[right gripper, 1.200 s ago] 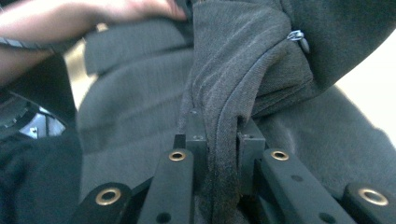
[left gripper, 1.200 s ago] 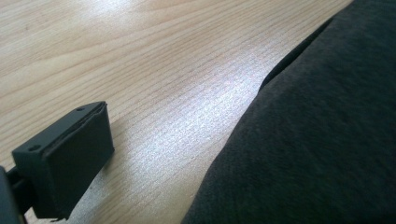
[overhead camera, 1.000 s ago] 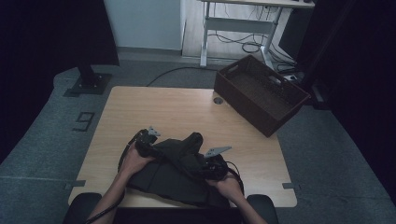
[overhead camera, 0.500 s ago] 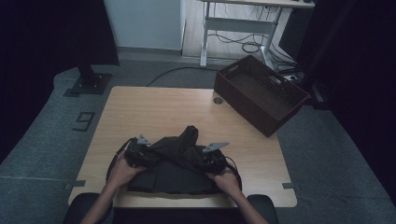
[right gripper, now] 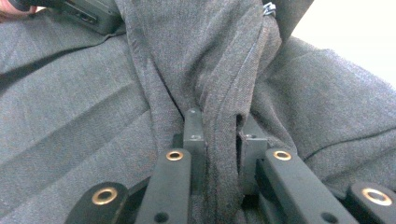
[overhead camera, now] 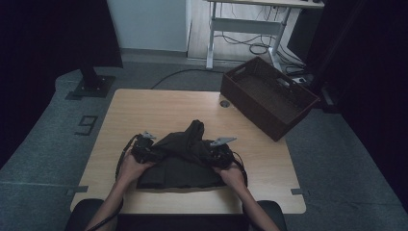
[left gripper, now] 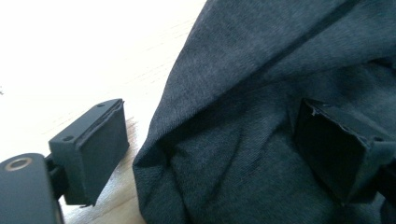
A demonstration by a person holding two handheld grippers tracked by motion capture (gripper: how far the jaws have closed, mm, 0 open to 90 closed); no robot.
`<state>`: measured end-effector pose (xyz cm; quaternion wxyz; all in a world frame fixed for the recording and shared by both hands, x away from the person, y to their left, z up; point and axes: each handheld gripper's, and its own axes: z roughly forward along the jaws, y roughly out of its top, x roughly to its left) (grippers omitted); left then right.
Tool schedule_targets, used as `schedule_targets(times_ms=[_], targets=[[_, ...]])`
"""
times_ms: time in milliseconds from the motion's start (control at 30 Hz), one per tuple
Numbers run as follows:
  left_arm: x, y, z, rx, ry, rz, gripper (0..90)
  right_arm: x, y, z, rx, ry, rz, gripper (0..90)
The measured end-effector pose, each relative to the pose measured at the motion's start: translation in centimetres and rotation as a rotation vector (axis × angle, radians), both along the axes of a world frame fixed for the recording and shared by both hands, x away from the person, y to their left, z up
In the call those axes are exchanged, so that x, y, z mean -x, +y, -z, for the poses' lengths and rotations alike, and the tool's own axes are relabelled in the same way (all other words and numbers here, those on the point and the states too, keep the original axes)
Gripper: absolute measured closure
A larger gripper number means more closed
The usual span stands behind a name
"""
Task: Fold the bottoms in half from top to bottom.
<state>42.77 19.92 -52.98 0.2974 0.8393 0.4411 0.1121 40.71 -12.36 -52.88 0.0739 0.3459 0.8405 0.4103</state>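
1. And here we are at a pale wooden bench (overhead camera: 159,108), its grain running lengthways, a small round grommet hole (overhead camera: 224,103) set near the far right edge
2. A dark grey garment (overhead camera: 180,159) lies bunched on the near half of the bench, its near part flat, its middle pulled up into a ridge that peaks toward the far side
3. The left hand-held gripper (overhead camera: 144,150) sits at the garment's left edge; in the left gripper view its jaws stand wide apart, one pad (left gripper: 95,149) over bare wood, the other over cloth, with a fold of fabric between them and neither pad pressing
4. The right hand-held gripper (overhead camera: 219,153) is at the garment's right side, a grey three-cornered plate on top; in the right gripper view its jaws are pinched tight on a gathered fold of the garment (right gripper: 219,140), cloth rising straight up from between the pads
5. A person's bare forearms come in from the near edge, one hand on each gripper
6. Off the far right corner sits a dark brown open crate (overhead camera: 269,98), angled to the bench and just beside it
7. Grey carpet (overhead camera: 337,168) covers the floor, with a tape mark (overhead camera: 86,124) to the left
8. Behind, a white desk frame (overhead camera: 240,24) with loose cables beneath, and a black stand base (overhead camera: 91,86) on the far left
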Motion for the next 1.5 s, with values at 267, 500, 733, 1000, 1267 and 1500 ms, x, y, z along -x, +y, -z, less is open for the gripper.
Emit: schedule_targets(times_ms=[267, 500, 733, 1000, 1267, 1500], targets=[[0.3, 0.8, -4.2, 0.051, -0.034, 0.036, 14.9, 0.2, -0.5, 0.3, -0.059, 0.011, 0.007, 73.9], [-3.4, -1.1, -7.5, 0.003, -0.112, 0.018, 14.6, 0.5, -0.6, 0.2, -0.064, 0.004, 0.001, 68.5], [-6.7, -4.4, -7.5, -0.008, -0.105, 0.035, 14.5, 0.9, -0.7, 0.0, -0.084, 0.007, -0.010, 59.9], [-6.8, -6.2, -7.0, -0.023, -0.112, 0.095, 14.9, 2.4, -1.8, -1.3, -0.112, -0.037, -0.029, 37.8], [-5.1, -5.6, -7.5, 0.004, -0.120, 0.148, 15.1, 4.4, -6.7, -1.7, -0.072, -0.020, 0.017, 34.6], [-2.5, -5.2, -6.7, 0.000, -0.106, 0.218, 15.2, 3.4, -9.5, -2.0, -0.086, 0.003, 0.120, 34.4]])
